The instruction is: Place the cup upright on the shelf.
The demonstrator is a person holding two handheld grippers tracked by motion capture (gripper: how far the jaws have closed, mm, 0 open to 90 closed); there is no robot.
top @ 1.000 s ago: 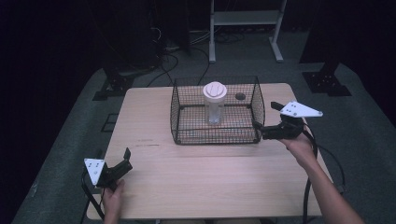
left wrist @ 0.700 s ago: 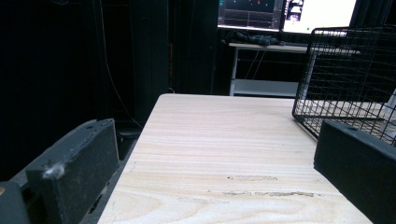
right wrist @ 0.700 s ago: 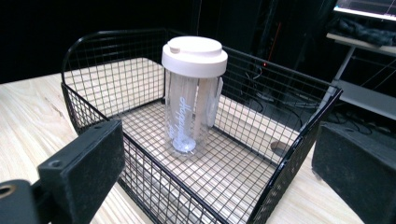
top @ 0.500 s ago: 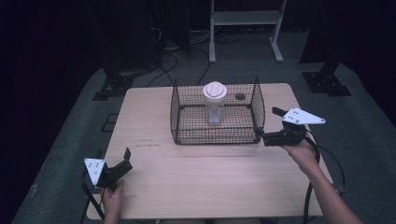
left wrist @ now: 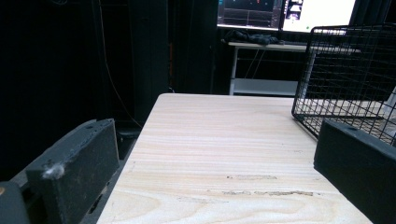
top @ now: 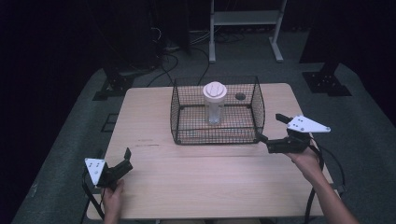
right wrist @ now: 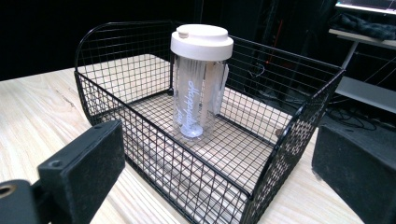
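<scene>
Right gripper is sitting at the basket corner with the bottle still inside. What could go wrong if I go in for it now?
1. The right gripper is open beside the wire basket's near corner; going straight in could catch a jaw on the rim or shove the basket.
2. The clear bottle stands upright, tall and narrow, under a wide white lid; a glancing jaw could tip it.
3. The left gripper is far off, so nothing steadies the basket.

high view overhead, gripper views low, all sharing wire basket

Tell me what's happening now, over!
Both grippers, left and right, open, empty. Clear white-lidded plastic bottle upright inside black wire basket. Basket wall between right gripper and bottle.
</scene>
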